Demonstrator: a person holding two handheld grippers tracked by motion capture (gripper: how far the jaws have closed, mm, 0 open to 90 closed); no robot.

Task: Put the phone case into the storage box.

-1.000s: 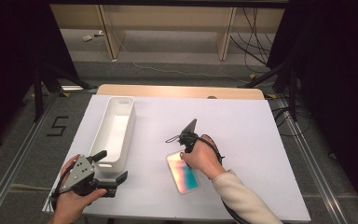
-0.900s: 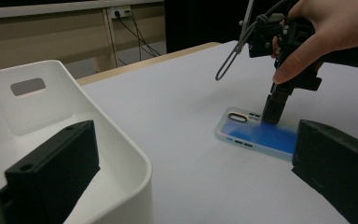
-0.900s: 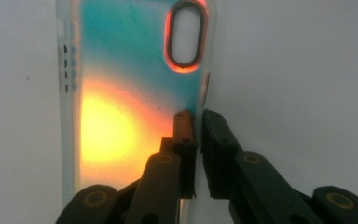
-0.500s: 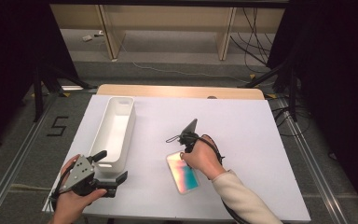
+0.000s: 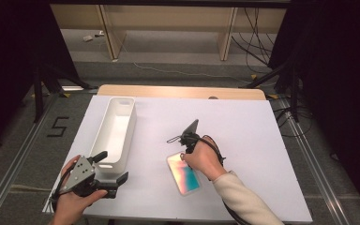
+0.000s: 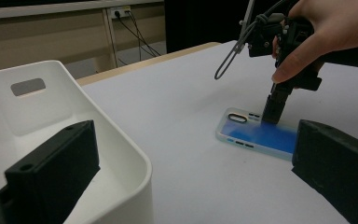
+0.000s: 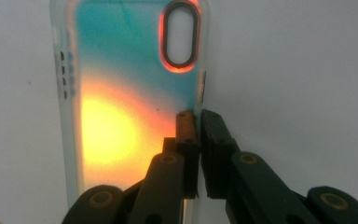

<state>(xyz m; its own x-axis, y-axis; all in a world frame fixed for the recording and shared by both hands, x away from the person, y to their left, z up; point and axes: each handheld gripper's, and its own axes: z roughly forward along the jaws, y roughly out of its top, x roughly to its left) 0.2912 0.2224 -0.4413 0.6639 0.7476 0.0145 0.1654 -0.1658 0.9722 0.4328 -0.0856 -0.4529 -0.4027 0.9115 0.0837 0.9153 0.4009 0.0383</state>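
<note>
Right gripper view, centre frame: our right gripper (image 7: pixel 198 122) has its jaws pinched on the long side edge of the phone case (image 7: pixel 130 93), which lies flat on the white table (image 5: pixel 262 140) at lower centre of the high view. To do this well, we lift slowly and keep the thin rim seated. Left gripper (image 5: pixel 104 180), jaws apart, sits at the white bin (image 5: pixel 115 133), lower left.

The phone case (image 7: pixel 121 116) looks like translucent, glossy plastic with frosted edges. The white bin (image 5: pixel 115 131) is smooth plastic, the table cover (image 5: pixel 262 140) matt white, the gripper pads (image 6: pixel 51 172) matt black.
</note>
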